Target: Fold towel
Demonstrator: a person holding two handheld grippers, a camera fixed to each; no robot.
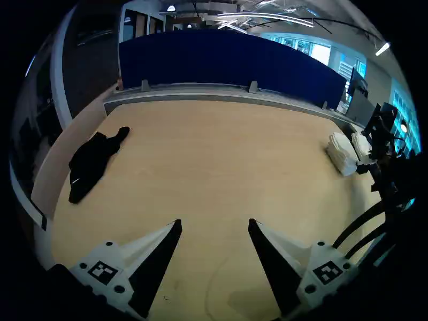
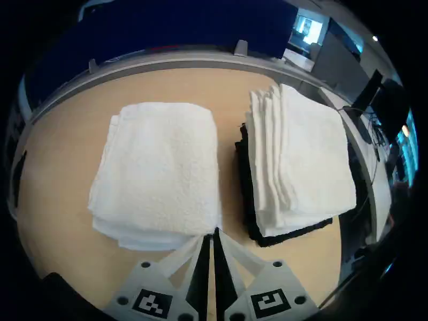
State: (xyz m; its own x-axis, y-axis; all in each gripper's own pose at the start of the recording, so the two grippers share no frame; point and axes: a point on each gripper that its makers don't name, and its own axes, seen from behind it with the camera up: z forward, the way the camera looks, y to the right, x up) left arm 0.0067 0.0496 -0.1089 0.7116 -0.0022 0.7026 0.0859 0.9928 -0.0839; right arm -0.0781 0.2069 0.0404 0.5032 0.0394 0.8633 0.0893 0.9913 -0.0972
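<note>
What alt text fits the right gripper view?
Two folded white towel stacks lie side by side on a wooden table, the right stack on something black. The right tool, shut, meets the near edge of the left stack.

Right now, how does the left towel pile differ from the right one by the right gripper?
The left pile is all white; the right pile sits on a black towel. The left pile's layers stack nearly flush; the right pile's edges are fanned. Both lie folded on the wooden table.
</note>
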